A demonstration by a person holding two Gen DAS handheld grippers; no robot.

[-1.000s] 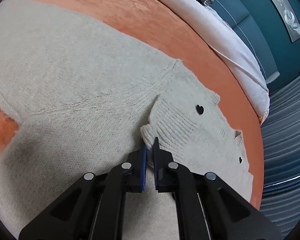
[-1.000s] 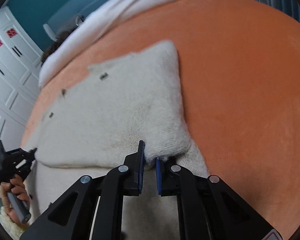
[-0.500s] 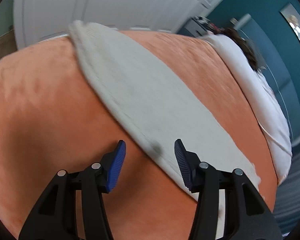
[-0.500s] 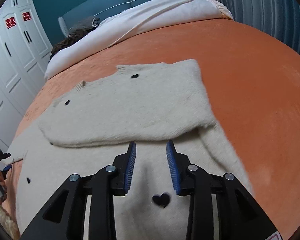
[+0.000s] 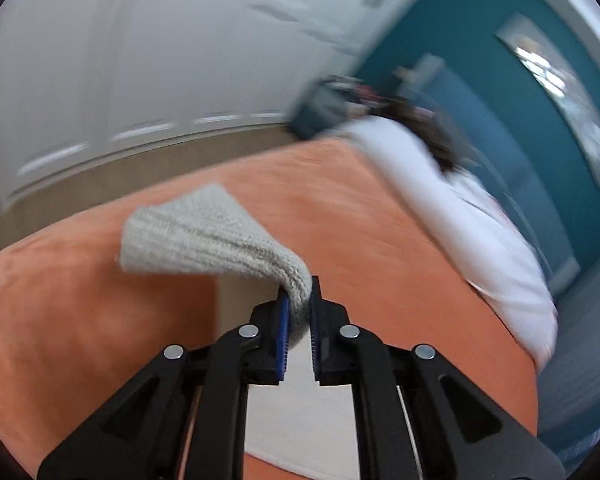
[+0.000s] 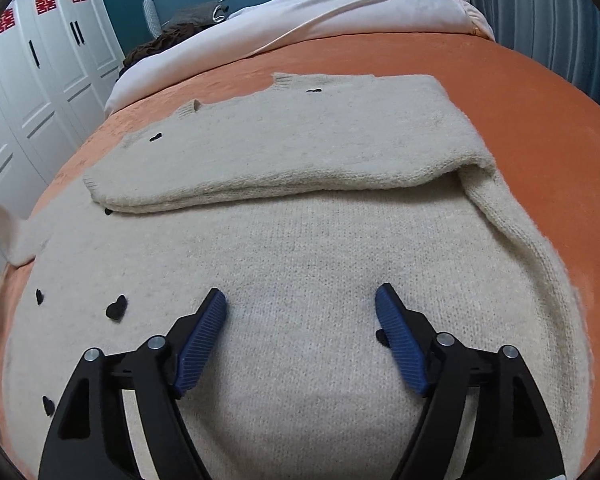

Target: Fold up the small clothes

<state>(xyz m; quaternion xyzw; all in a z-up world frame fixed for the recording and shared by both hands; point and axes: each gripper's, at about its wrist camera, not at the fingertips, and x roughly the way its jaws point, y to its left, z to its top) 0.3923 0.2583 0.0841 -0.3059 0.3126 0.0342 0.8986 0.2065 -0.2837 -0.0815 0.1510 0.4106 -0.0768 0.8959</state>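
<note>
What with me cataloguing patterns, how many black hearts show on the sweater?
7 hearts: one by the collar, one left on the folded panel, one peeking under its edge, three at lower left, one half behind a finger. Others may be hidden under the fold.

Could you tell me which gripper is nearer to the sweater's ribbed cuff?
Left. The left gripper has its fingers shut on the ribbed cuff, lifting it above the orange blanket. The right gripper, its jaws opening, hovers over the sweater's body, apart from that cuff.
</note>
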